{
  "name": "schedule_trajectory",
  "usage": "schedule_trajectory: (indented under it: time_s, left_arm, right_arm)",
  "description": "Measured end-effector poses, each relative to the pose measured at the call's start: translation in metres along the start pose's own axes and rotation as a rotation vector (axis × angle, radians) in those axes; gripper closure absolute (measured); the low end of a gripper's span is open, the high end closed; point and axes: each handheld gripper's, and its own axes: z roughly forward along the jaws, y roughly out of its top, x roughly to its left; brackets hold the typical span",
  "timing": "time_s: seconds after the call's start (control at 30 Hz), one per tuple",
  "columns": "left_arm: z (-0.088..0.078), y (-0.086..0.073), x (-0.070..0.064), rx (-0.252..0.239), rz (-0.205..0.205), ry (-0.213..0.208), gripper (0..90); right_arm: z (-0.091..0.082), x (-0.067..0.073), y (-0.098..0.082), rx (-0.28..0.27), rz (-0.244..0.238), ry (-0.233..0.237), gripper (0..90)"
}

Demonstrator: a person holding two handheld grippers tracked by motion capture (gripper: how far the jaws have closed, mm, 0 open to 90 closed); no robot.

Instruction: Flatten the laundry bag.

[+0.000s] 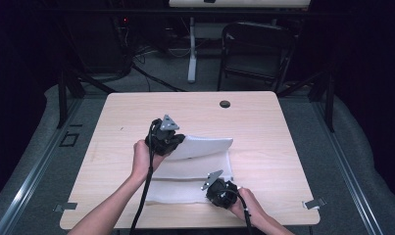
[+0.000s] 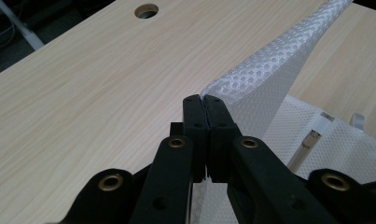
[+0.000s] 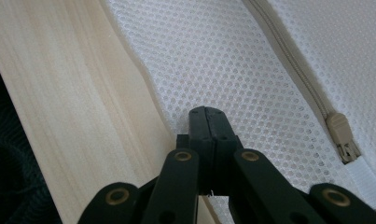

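Note:
A white mesh zip bag (image 1: 205, 147) lies on the front half of the light wooden table (image 1: 136, 112). My left gripper (image 1: 179, 142) is shut on the bag's left edge and holds that side lifted and folded over toward the right. In the left gripper view the jaws (image 2: 204, 99) pinch the raised mesh bag (image 2: 265, 79). My right gripper (image 1: 209, 191) rests low on the bag's front part, near the table's front edge. Its jaws (image 3: 207, 111) are closed on the flat mesh bag (image 3: 223, 60), beside the beige zipper pull (image 3: 342, 135).
A round cable hole (image 1: 225, 104) sits near the table's far edge. A dark folding chair (image 1: 256, 49) and a white table leg (image 1: 191, 58) stand on the floor beyond. Bare wood lies left, right and behind the bag.

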Motion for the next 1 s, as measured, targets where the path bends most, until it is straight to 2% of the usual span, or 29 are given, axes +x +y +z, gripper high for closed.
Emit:
schedule_trajectory:
  time_s: [0.47, 0.73, 0.77, 0.83, 0.87, 0.93, 0.97, 1.0]
  left_arm:
    - [-0.001, 0.013, 0.007, -0.003, 0.014, 0.036, 88.9]
    - [0.001, 0.019, 0.01, 0.0, 0.015, 0.046, 88.9]
    - [0.001, 0.02, 0.01, 0.001, 0.021, 0.049, 88.9]
    - [0.001, 0.02, 0.011, -0.001, 0.018, 0.049, 88.9]
    - [0.001, 0.021, 0.011, -0.001, 0.017, 0.049, 88.9]
    - [0.003, 0.022, 0.012, 0.0, 0.013, 0.05, 88.9]
    - [0.004, 0.023, 0.013, 0.002, 0.014, 0.053, 88.9]
    - [0.004, 0.023, 0.013, 0.002, 0.014, 0.053, 88.9]
  right_arm:
    - [-0.004, 0.003, -0.002, 0.036, 0.002, 0.059, 90.0]
    - [-0.006, 0.007, -0.003, 0.07, -0.018, 0.08, 90.0]
    - [-0.007, 0.007, -0.003, 0.069, -0.022, 0.079, 90.0]
    - [-0.012, 0.006, 0.001, 0.0, -0.009, 0.055, 90.0]
    - [-0.012, 0.006, 0.001, 0.0, -0.009, 0.055, 90.0]
    - [-0.013, 0.004, 0.005, -0.041, 0.005, 0.035, 90.0]
    - [-0.009, 0.004, 0.007, -0.035, 0.014, 0.014, 90.0]
    - [-0.006, 0.002, 0.006, -0.032, 0.014, 0.017, 90.0]
